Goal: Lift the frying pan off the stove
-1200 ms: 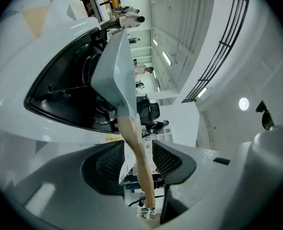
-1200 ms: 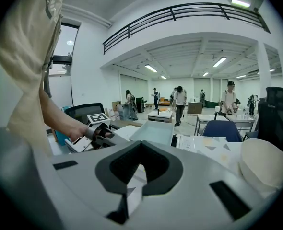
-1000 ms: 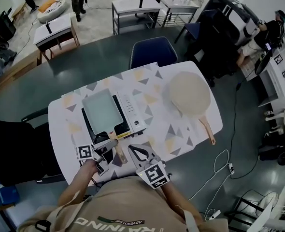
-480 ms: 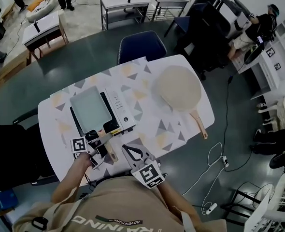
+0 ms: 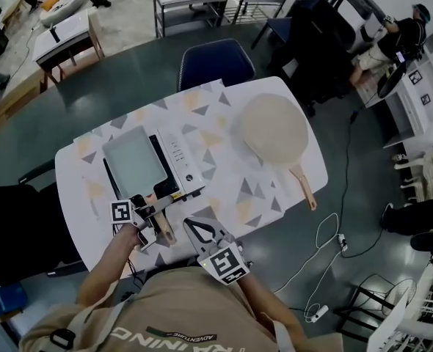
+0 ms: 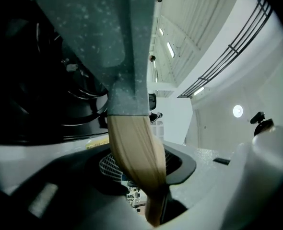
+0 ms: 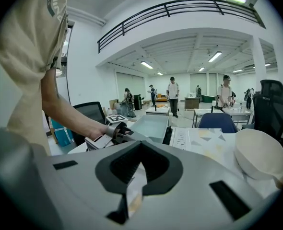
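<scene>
A rectangular grey-green frying pan (image 5: pixel 134 161) rests over a black and white tabletop stove (image 5: pixel 177 160) on the left half of the table. Its wooden handle (image 5: pixel 163 226) points toward me. My left gripper (image 5: pixel 152 213) is shut on that handle; in the left gripper view the handle (image 6: pixel 134 152) runs between the jaws up to the pan's underside (image 6: pixel 98 28). I cannot tell whether the pan is clear of the stove. My right gripper (image 5: pixel 189 224) hovers just right of the handle, shut with nothing in it. The right gripper view shows the pan (image 7: pixel 153 126) and the left gripper (image 7: pixel 117 131) ahead.
A round cream pan (image 5: pixel 274 129) with a wooden handle (image 5: pixel 304 189) lies upside down on the right half of the patterned table (image 5: pixel 224 189). A blue chair (image 5: pixel 215 61) stands at the far edge. Cables trail on the floor at the right.
The head view has shifted slightly. My left gripper stays shut on the pan's handle and the right gripper stays beside it; the pan shows no clear movement against the stove.
</scene>
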A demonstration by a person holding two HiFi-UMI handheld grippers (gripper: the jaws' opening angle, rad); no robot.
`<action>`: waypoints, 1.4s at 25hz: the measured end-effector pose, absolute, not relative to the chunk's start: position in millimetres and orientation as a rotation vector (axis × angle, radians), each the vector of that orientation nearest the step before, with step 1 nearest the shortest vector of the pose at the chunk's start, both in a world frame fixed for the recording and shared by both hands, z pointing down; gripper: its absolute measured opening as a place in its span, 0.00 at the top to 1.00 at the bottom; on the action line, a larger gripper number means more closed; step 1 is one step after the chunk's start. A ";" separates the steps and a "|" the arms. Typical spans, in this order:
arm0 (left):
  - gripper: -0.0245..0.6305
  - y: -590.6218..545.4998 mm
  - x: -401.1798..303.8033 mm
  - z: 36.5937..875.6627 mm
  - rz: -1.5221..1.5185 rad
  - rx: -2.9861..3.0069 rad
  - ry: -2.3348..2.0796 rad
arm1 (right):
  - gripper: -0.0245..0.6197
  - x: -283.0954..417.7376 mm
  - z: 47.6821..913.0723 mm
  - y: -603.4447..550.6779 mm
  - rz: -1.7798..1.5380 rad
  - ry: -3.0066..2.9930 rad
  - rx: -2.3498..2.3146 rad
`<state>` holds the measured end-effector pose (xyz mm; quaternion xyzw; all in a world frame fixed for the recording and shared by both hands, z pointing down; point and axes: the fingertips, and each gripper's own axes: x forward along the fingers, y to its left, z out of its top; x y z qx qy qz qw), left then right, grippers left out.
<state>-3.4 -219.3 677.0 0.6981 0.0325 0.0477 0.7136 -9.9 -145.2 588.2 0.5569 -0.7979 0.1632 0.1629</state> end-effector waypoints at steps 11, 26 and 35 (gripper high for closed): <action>0.89 -220.8 1.1 670.4 0.051 1.495 0.088 | 0.97 -14.9 589.1 -168.2 0.462 -2.336 1.526; 0.89 -214.7 -2.9 668.4 0.138 1.528 0.043 | 0.97 -17.5 591.7 -182.0 0.479 -2.374 1.488; 0.88 -209.5 -16.2 663.8 0.198 1.541 0.051 | 0.97 -17.0 596.4 -186.0 0.493 -2.383 1.484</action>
